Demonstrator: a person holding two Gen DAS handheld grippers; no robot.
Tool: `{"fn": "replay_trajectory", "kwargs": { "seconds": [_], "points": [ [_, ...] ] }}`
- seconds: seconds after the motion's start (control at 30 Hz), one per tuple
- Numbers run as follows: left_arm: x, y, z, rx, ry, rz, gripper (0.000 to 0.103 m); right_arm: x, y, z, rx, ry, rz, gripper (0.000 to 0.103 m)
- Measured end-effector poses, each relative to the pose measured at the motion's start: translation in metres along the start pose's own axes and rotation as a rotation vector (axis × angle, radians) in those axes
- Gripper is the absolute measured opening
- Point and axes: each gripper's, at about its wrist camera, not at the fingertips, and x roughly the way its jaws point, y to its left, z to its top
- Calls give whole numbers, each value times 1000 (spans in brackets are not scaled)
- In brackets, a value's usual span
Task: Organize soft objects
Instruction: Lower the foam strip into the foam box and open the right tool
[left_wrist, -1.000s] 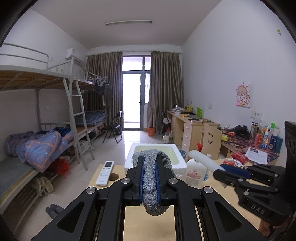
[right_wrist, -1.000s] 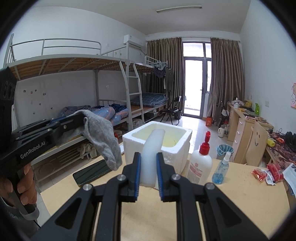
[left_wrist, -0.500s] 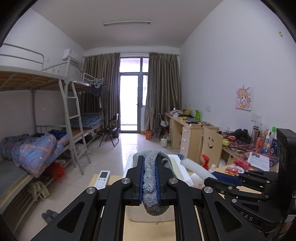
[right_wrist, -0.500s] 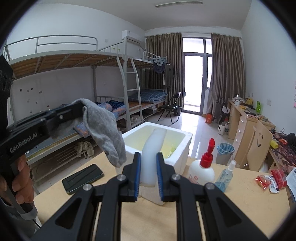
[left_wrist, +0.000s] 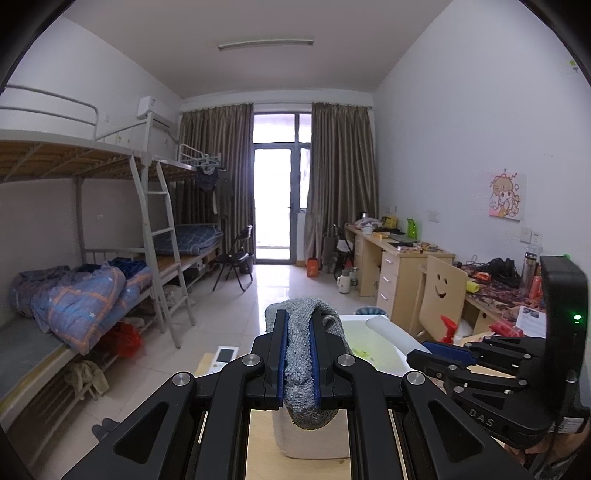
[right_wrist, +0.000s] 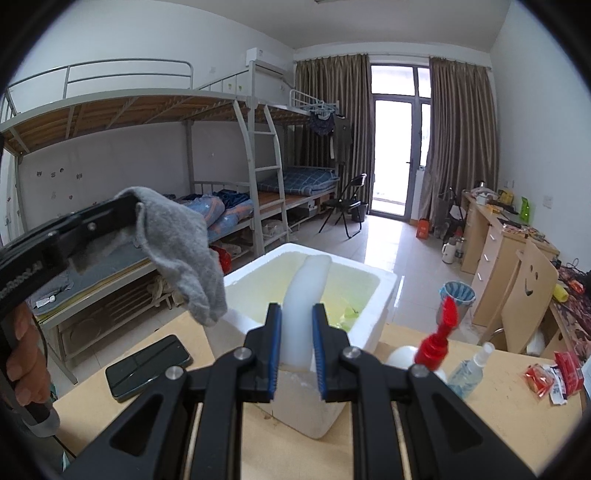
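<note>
Pale wood-grain laminate covers the worktop (right_wrist: 491, 413), and on it stands an open white foam box (right_wrist: 369, 321) with a yellow-stained inside, the landmark for all else. Left of the box lies a black smartphone (right_wrist: 147, 367), face up; right of the box stand a white pump bottle with a red nozzle (right_wrist: 436, 341) and a small clear spray bottle (right_wrist: 471, 371), and farther right lie red snack packets (right_wrist: 554, 373). Beyond the box's far-left corner, the left wrist view shows a white remote control (left_wrist: 224, 357) on the worktop's edge.

The left gripper (left_wrist: 298, 363) has its fingers clenched on a grey knitted sock (left_wrist: 304, 363), which hangs over the near-left corner of the box, its toe drooping outside the rim; a person's hand (right_wrist: 26, 360) grips the handle. The right gripper (right_wrist: 297, 352) has its fingers clenched on a white bendy foam tube (right_wrist: 306, 291), whose free end arches up over the box's open top.

Behind the box the room runs to a glass balcony door (left_wrist: 279, 206) between brown curtains (left_wrist: 341, 184). Left of the box stand metal bunk beds (right_wrist: 155, 122) with a ladder and a blue quilt (left_wrist: 79, 301) bundled on a lower mattress; a black folding chair (left_wrist: 234, 260) sits near the door. Right of the box a row of light wooden desks (left_wrist: 397, 258) lines the white wall, with a chair whose back has a cut-out smiling face (left_wrist: 441, 293). The floor (left_wrist: 277, 288) is glossy pale tile.
</note>
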Motion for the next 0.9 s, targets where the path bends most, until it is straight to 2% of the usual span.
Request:
{"fn": "replay_trajectory", "kwargs": {
  "seconds": [0.4, 0.8, 0.9],
  "points": [
    [2, 13, 0, -8, 11, 42, 11, 42, -2, 8, 22, 54, 33, 20],
    [3, 17, 1, -10, 16, 68, 11, 66, -4, 12, 31, 105, 23, 20],
    [1, 16, 1, -11, 14, 75, 11, 66, -3, 11, 29, 106, 20, 23]
  ]
}}
